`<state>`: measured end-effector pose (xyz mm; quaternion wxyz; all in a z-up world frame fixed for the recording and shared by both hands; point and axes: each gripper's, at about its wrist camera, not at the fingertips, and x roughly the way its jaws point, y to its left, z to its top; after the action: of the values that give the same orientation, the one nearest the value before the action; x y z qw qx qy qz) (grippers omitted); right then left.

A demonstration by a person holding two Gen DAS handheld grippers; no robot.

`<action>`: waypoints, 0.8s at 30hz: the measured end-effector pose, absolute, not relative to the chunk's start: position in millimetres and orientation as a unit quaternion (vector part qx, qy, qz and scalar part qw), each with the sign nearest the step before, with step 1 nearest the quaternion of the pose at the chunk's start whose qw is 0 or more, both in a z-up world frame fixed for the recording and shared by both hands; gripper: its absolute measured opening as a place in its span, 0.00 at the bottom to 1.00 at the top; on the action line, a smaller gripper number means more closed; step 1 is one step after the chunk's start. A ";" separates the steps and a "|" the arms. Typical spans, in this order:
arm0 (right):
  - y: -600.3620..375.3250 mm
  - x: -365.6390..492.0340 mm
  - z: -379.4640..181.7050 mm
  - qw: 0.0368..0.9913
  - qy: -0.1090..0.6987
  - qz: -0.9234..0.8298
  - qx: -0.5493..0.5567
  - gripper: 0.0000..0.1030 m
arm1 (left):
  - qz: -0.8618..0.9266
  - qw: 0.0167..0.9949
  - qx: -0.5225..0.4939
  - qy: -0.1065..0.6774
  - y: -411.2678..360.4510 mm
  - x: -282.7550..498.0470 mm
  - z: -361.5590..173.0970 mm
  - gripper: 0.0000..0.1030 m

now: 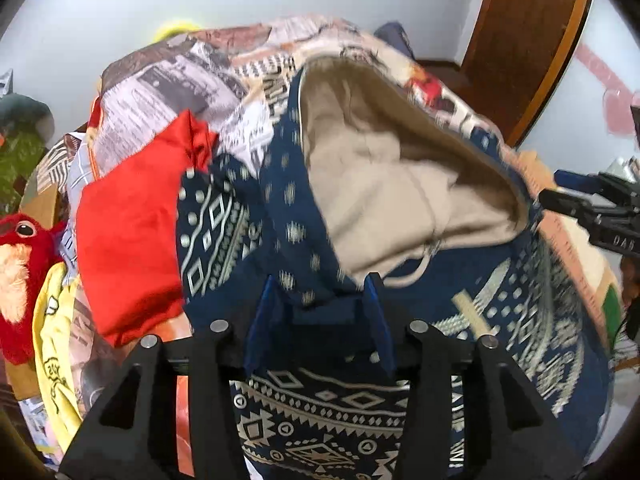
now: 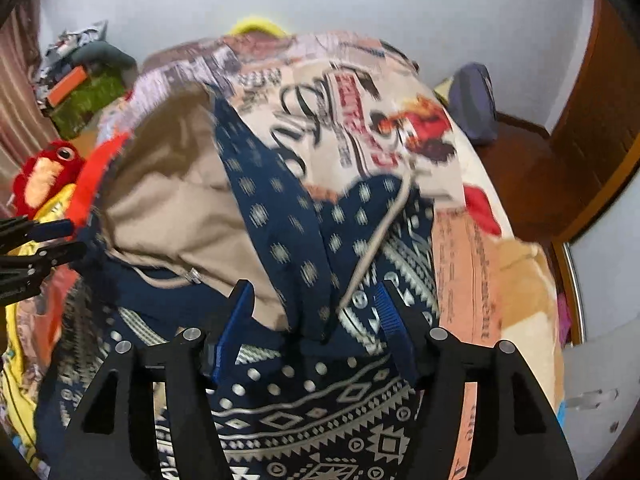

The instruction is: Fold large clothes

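A navy hoodie (image 1: 320,408) with white geometric print and a beige-lined hood (image 1: 384,184) lies on a bed. My left gripper (image 1: 322,286) has its jaws apart around bunched navy fabric at the hood's base. My right gripper (image 2: 316,292) also stands open, with the hood's edge and navy cloth (image 2: 304,264) between its blue pads. The hood lining (image 2: 176,200) and a drawstring (image 2: 376,240) show in the right wrist view. Each gripper shows at the edge of the other's view: the right (image 1: 592,212), the left (image 2: 44,240).
A printed bedspread (image 1: 168,92) covers the bed. A red garment (image 1: 132,240), a yellow garment (image 1: 56,344) and a red plush toy (image 1: 20,256) lie at the left. A wooden door (image 1: 532,40) and a wooden bed frame (image 2: 520,168) stand at the right.
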<state>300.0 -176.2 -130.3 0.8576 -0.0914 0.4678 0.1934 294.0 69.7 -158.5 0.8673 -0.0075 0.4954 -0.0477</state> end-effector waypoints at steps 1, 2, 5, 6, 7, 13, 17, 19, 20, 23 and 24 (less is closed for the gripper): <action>-172.1 299.7 -123.8 0.861 0.459 0.199 -0.092 0.58 | -0.050 0.869 -0.018 0.491 73.0 297.5 -153.1 0.44; -168.7 300.1 -119.5 0.863 0.453 0.204 -0.092 0.60 | -0.052 0.871 -0.026 0.487 76.6 302.7 -149.0 0.44; -154.0 304.4 -110.2 0.866 0.437 0.224 -0.091 0.64 | -0.055 0.877 -0.040 0.475 80.6 317.4 -135.9 0.44; -147.3 308.6 -108.0 0.868 0.431 0.228 -0.095 0.64 | -0.054 0.879 -0.042 0.471 82.1 324.2 -133.1 0.44; -141.5 311.2 -108.5 0.869 0.427 0.231 -0.098 0.64 | -0.055 0.880 -0.044 0.469 81.9 330.9 -131.9 0.44; -106.1 335.0 -119.5 0.863 0.421 0.252 -0.118 0.64 | -0.056 0.883 -0.034 0.465 79.4 372.2 -134.6 0.44; -89.7 353.7 -135.2 0.858 0.425 0.259 -0.126 0.64 | -0.056 0.881 -0.026 0.469 78.0 395.0 -148.8 0.44; -84.6 364.6 -143.4 0.855 0.431 0.261 -0.123 0.64 | -0.056 0.879 -0.025 0.472 78.2 406.6 -157.3 0.44; -82.4 370.2 -147.8 0.852 0.436 0.265 -0.119 0.64 | -0.055 0.879 -0.023 0.474 77.7 412.7 -162.4 0.44; -79.7 386.0 -157.6 0.844 0.448 0.277 -0.098 0.63 | -0.047 0.878 -0.016 0.477 76.9 429.0 -175.8 0.44; -79.2 390.0 -160.2 0.843 0.451 0.280 -0.090 0.63 | -0.045 0.877 -0.017 0.478 77.1 433.8 -179.2 0.44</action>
<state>390.0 -79.2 -160.2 0.8425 -0.0901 0.4515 0.2797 433.8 77.1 -179.2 0.8771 -0.0168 0.4779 -0.0452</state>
